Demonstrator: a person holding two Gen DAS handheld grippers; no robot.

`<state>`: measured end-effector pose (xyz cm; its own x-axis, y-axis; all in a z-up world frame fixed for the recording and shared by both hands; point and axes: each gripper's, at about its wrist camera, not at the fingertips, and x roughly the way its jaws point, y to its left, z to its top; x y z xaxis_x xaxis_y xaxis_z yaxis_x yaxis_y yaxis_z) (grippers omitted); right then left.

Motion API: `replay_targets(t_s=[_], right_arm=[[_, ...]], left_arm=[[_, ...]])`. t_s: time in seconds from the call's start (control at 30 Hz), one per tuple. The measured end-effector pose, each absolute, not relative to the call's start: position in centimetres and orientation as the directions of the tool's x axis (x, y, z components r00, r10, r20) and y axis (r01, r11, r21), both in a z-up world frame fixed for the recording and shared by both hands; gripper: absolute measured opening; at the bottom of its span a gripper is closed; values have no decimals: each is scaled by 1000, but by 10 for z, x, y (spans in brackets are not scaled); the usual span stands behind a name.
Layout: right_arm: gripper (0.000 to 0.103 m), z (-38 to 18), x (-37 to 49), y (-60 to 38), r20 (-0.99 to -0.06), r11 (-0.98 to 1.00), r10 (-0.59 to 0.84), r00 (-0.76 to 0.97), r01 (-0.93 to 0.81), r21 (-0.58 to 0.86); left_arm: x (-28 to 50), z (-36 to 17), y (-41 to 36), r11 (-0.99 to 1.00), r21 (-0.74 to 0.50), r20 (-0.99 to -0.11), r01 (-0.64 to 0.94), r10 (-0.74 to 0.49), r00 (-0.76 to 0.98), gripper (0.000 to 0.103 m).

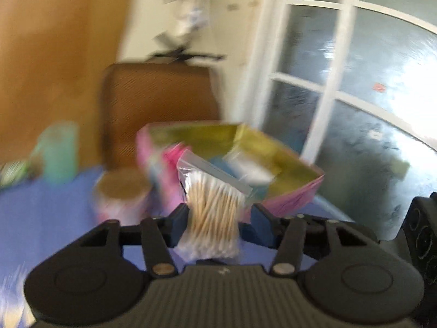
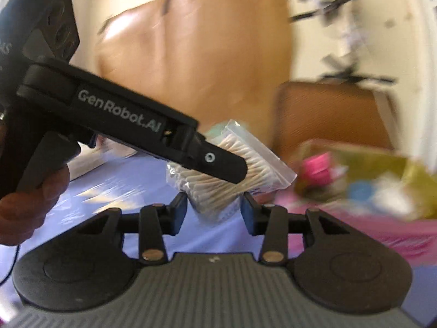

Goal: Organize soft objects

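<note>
The clear bag of cotton swabs (image 1: pixel 211 210) is up off the counter (image 1: pixel 49 207), clamped between the two fingers of the left tongs (image 1: pixel 215 225), which press in on its lower half. In the right wrist view the same bag (image 2: pixel 254 158) hangs from the black left tongs (image 2: pixel 226 168) reaching in from the upper left, with a hand (image 2: pixel 30 205) on the grip. The right tongs (image 2: pixel 213 210) sit just under the bag with their fingers apart on either side of its lower corner; through the blur it looks as though the pads do not press it. Behind the bag stands an open pink and yellow box (image 1: pixel 286 164) holding blurred pink, blue and white items. A round container (image 1: pixel 123 194) stands left of the box on the blue counter, and a green cup (image 1: pixel 57 153) farther left.
</note>
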<state>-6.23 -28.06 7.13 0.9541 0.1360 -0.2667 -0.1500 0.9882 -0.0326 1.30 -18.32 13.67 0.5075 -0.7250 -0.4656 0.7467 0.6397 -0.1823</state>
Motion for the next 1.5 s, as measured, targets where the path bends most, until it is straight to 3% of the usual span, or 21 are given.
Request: replay_targets(t_s=[0.03, 0.07, 0.1, 0.17, 0.23, 0.3, 0.43, 0.7, 0.77, 0.8, 0.87, 0.97, 1.03, 1.13, 1.23, 1.5], right_arm=[[46, 76, -57, -292, -266, 993, 95, 959, -111, -44], [47, 79, -49, -305, -264, 996, 58, 963, -74, -49], [51, 81, -35, -322, -275, 998, 20, 961, -35, -52], [59, 75, -9, -350, -311, 993, -105, 945, 83, -80], [57, 70, -4, -371, -347, 983, -182, 920, 173, -57], [57, 68, -22, -382, -305, 992, -108, 946, 124, 34], [57, 60, -41, -374, -271, 991, -118, 955, 129, 24], [56, 63, -57, -374, -261, 975, -39, 964, 94, 201], [51, 71, -48, -377, -290, 971, 9, 957, 61, 232], [43, 76, -42, -380, -304, 969, 29, 952, 47, 241], [33, 84, -17, -389, -384, 972, 42, 922, 51, 229], [32, 82, 53, -407, -601, 958, 123, 790, 64, 281], [32, 75, 90, -423, -680, 933, 86, 728, 181, 312], [35, 84, 102, -430, -640, 920, -19, 768, 265, 290], [35, 84, 76, -427, -580, 870, 53, 813, 248, 426], [37, 85, -49, -364, -413, 892, 62, 909, 136, 431]], left_arm=[[18, 141, -203, 623, -167, -455, 764, -736, 501, 83], [24, 143, -225, 623, -149, -459, 768, -731, 505, 97], [30, 142, -243, 645, -116, -467, 755, -707, 532, 100], [40, 133, -268, 706, -51, -518, 707, -623, 585, 98], [45, 124, -270, 738, -91, -553, 668, -595, 583, 96], [39, 119, -259, 724, -147, -533, 674, -632, 563, 101], [28, 113, -247, 772, -93, -535, 629, -571, 622, 101], [7, 111, -217, 799, -114, -557, 591, -544, 628, 103], [1, 111, -203, 809, -118, -561, 575, -532, 634, 103], [-2, 111, -196, 812, -121, -555, 570, -532, 639, 103], [-7, 113, -181, 827, -116, -542, 550, -517, 663, 103], [-10, 115, -161, 847, -138, -536, 513, -500, 680, 103], [-11, 115, -151, 853, -159, -541, 497, -496, 679, 103], [-19, 114, -140, 860, -149, -537, 487, -484, 691, 103], [-27, 112, -131, 864, -126, -534, 487, -473, 701, 103], [-35, 101, -123, 864, -151, -564, 480, -474, 677, 103]])
